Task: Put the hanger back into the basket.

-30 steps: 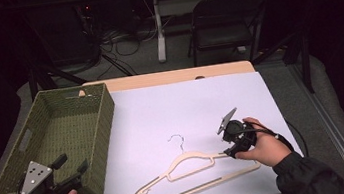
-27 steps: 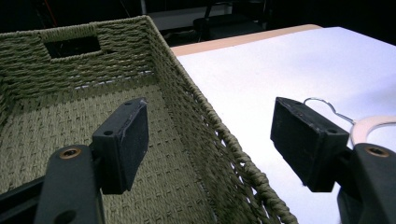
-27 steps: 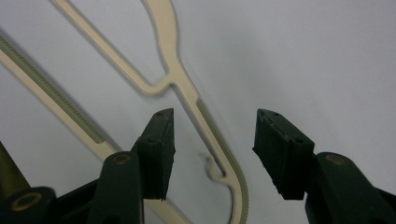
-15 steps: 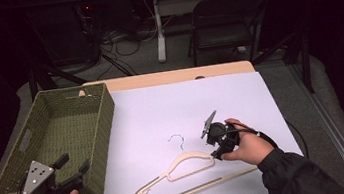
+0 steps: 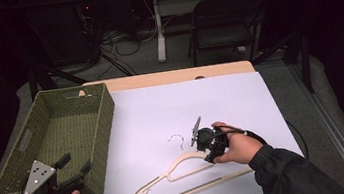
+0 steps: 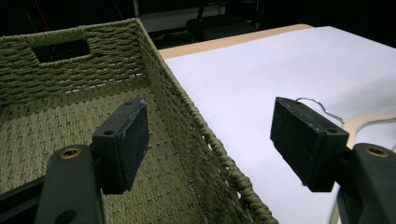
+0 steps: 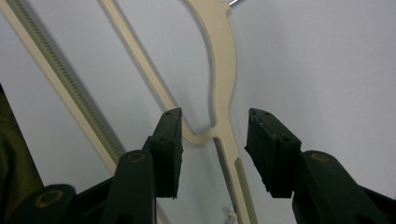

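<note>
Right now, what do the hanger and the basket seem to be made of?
The hanger looks like pale, smooth wood or plastic, I cannot tell which; its hook is thin shiny metal wire. The basket seems woven from olive-green twisted cord or fibre: the braided rim and weave show clearly.

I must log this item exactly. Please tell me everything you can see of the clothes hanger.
The hanger looks like pale wood, with a thin metal hook and a ridged lower bar. It lies flat on the white table cover, right of the woven basket. The right gripper straddles its shoulder arm; its jaws have just been closing, pads not yet touching.
</note>
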Demonstrator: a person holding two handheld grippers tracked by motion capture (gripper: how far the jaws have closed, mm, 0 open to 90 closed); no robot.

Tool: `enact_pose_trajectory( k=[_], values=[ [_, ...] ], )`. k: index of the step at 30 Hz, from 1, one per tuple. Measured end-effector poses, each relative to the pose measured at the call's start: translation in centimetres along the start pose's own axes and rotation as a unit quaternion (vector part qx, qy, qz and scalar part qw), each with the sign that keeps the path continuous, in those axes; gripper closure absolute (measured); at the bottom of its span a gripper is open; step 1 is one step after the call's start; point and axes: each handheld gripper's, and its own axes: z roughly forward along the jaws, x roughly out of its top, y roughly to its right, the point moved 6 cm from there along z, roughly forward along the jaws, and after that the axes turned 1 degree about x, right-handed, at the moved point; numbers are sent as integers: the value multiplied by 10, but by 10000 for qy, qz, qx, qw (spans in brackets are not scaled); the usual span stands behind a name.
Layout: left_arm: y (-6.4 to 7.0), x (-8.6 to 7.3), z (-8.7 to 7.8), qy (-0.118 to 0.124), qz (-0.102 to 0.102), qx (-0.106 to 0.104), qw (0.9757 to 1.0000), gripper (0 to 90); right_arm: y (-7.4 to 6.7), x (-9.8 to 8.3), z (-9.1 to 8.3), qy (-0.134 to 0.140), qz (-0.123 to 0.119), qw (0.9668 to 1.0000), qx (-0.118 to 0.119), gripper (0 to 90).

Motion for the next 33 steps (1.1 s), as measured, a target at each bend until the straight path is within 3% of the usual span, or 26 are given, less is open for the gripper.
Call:
enact_pose_trajectory(
  k=[8,12,33],
  values=[
    [2,0,0,-7,19,-16,10000,277,-6,6,6,-117,-189,9996,189,602],
    [2,0,0,-5,17,-30,10000,277,-7,8,10,-172,-292,9993,142,598],
    [4,0,2,-26,35,-56,10000,278,-17,19,29,-425,-640,9964,355,636]
  ],
)
